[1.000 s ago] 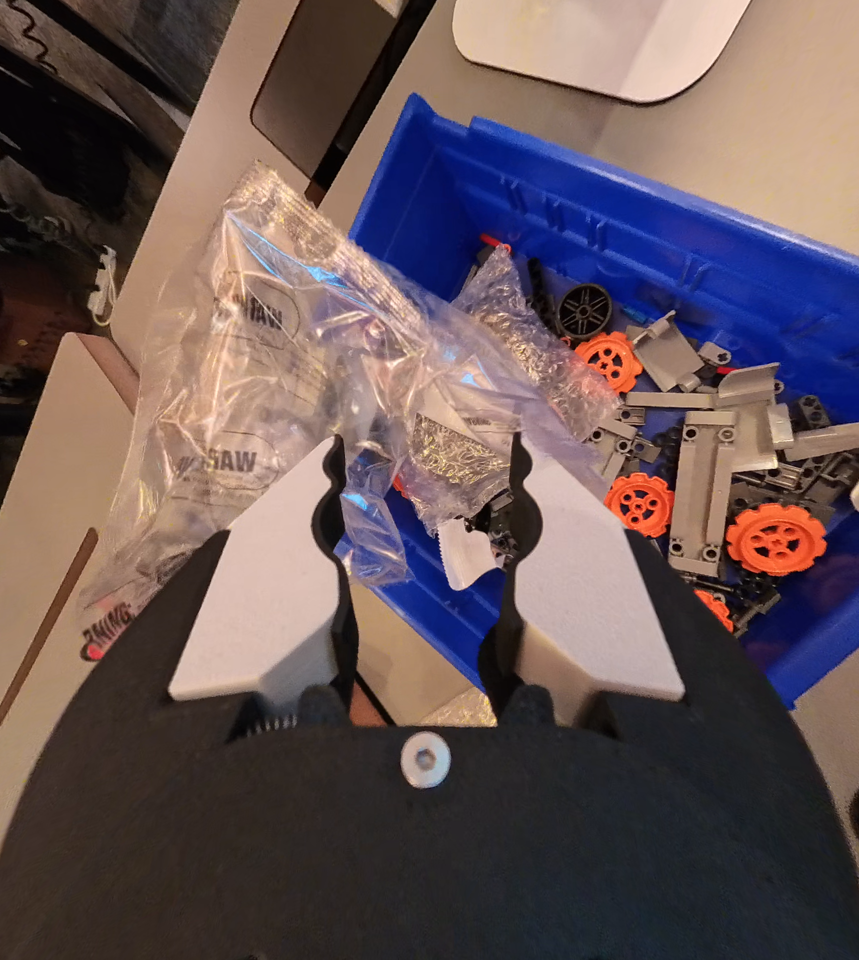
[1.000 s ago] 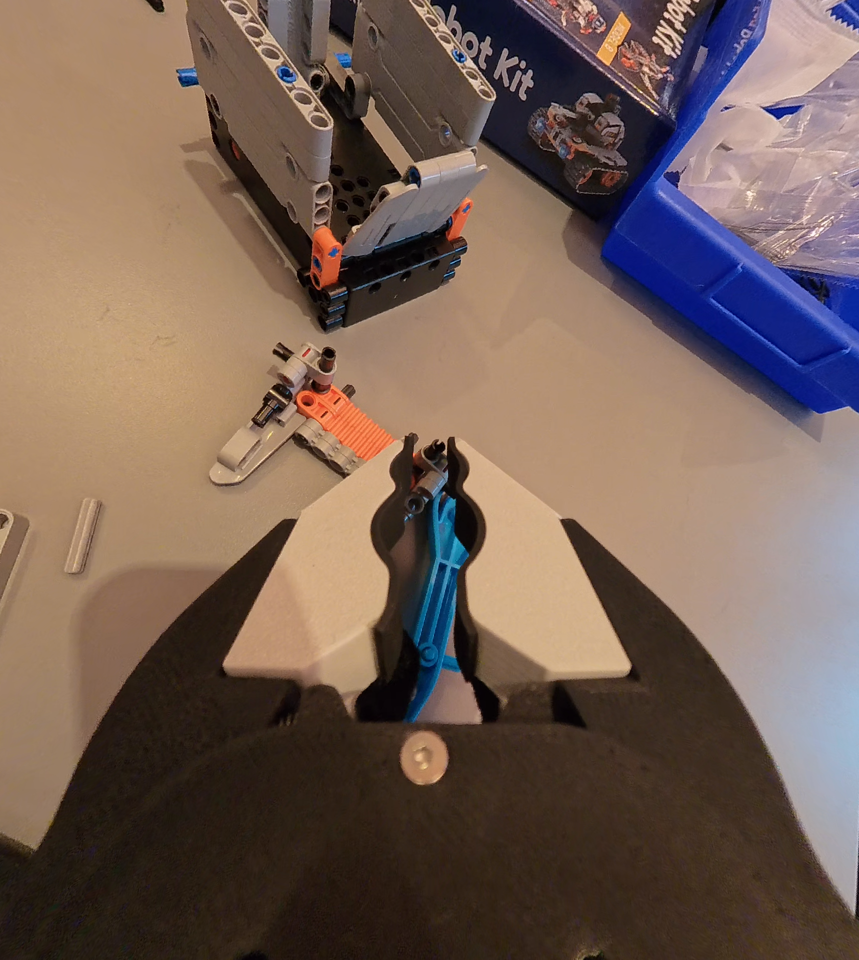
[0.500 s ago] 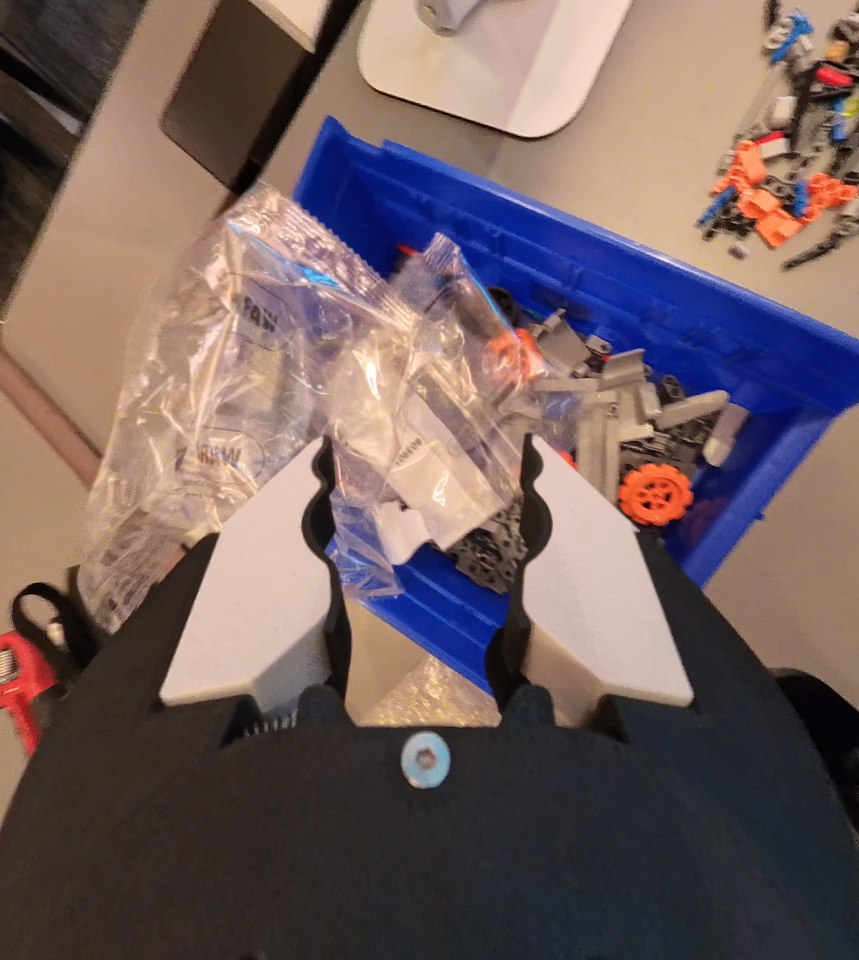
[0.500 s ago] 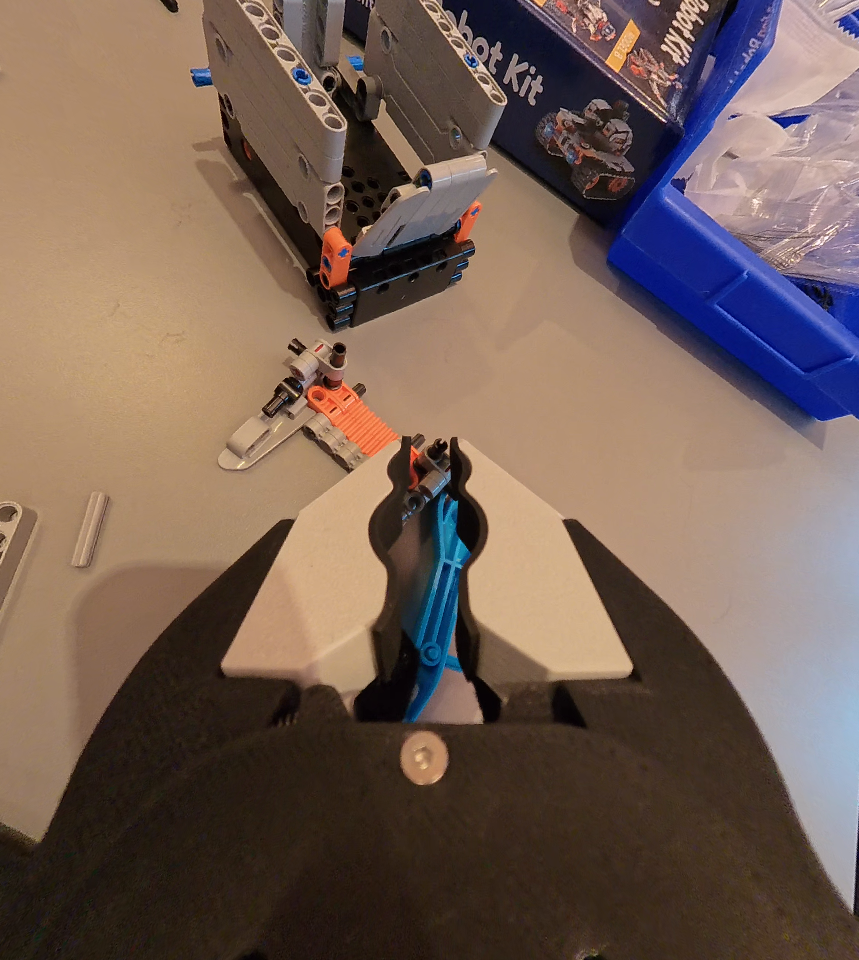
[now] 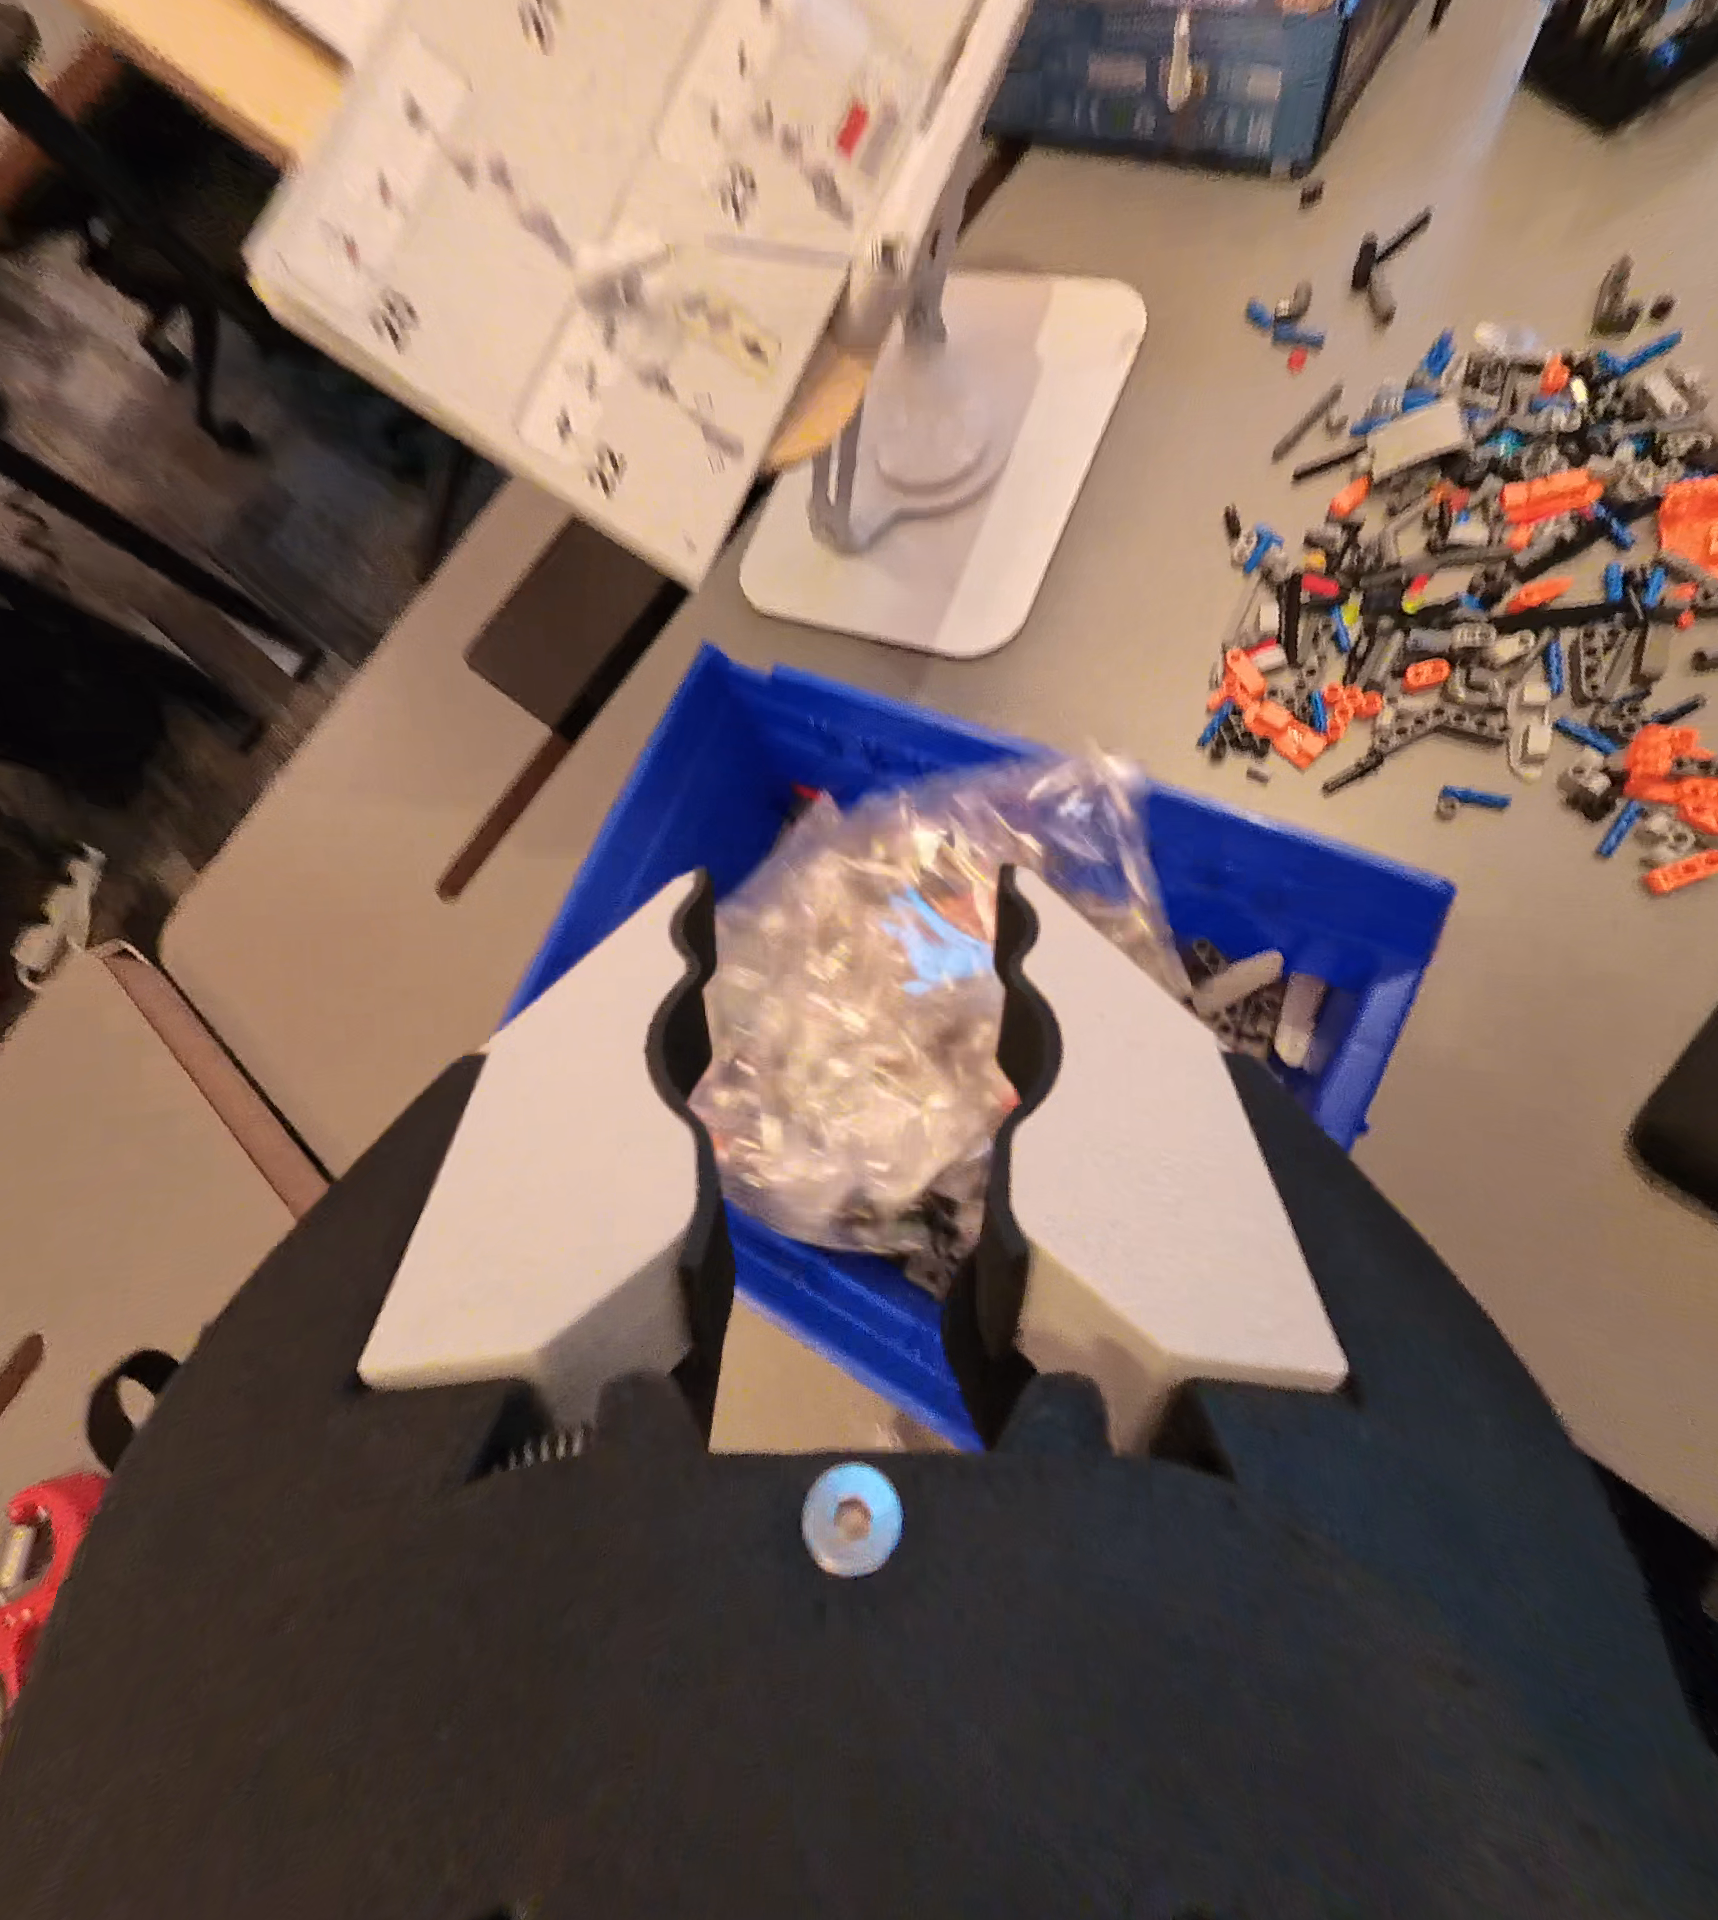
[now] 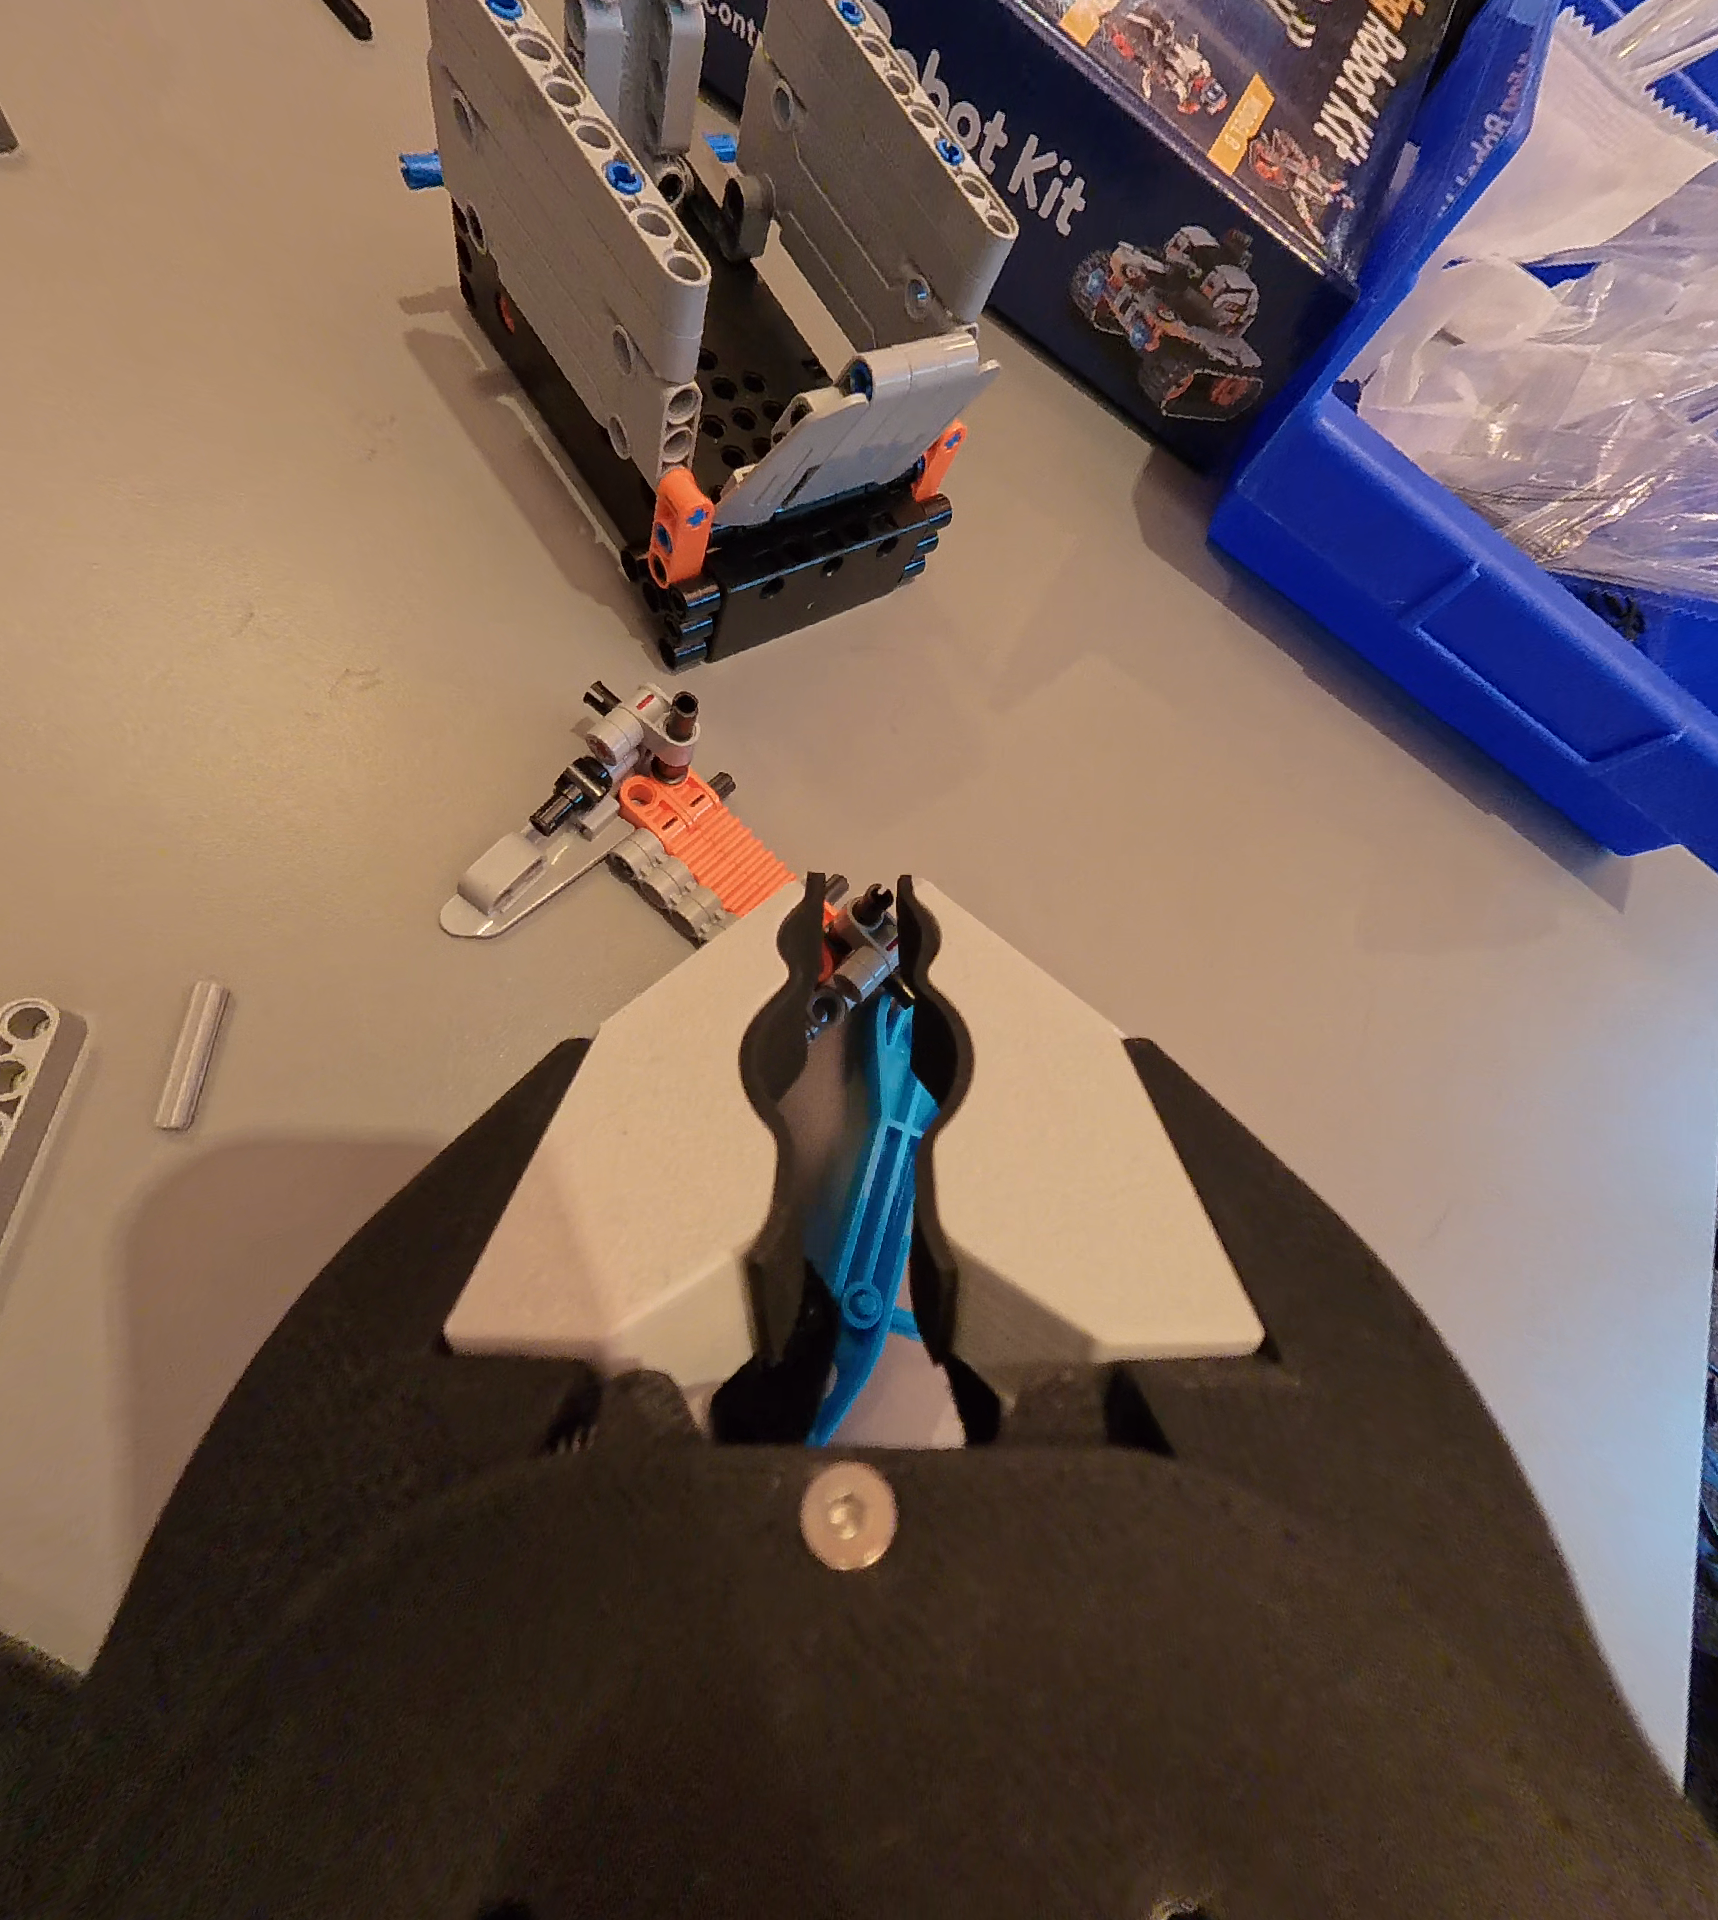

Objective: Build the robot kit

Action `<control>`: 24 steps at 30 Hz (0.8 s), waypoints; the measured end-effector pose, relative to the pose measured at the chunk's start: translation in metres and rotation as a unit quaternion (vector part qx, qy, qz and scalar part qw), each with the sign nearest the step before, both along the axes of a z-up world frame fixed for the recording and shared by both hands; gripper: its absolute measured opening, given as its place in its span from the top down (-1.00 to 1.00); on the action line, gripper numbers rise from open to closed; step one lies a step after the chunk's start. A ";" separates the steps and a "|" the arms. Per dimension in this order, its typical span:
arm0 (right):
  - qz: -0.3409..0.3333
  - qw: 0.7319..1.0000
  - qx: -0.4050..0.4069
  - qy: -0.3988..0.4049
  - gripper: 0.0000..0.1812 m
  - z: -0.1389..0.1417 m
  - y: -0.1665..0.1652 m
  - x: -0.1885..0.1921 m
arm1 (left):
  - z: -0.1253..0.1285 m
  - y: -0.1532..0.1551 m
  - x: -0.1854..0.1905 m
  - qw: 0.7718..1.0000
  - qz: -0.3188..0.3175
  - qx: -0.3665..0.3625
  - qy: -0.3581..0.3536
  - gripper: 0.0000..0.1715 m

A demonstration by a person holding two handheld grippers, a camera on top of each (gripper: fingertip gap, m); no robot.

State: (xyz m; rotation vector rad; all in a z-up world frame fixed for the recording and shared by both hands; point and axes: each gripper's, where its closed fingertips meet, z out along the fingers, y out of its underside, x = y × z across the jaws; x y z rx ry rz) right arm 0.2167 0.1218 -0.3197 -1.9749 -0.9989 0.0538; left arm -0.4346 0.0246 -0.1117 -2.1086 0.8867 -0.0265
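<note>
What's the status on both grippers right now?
Left gripper shut on clear bag of parts, above blue bin. Right gripper shut on blue piece, over table.

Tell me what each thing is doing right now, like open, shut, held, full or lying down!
Left gripper: jaws shut on a bag.
Plastic bag: crumpled, held up over the bin.
Blue bin: open, loose pieces inside.
Pile of pieces: scattered on the table.
Right gripper: jaws shut on a small piece.
Blue piece: pinched, lifted.
Grey model: upright, part built.
</note>
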 end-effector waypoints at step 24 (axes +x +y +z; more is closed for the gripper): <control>0.013 1.000 0.008 0.012 0.88 0.005 -0.001 -0.003 | -0.030 0.181 0.068 0.957 -0.052 0.092 0.269 0.85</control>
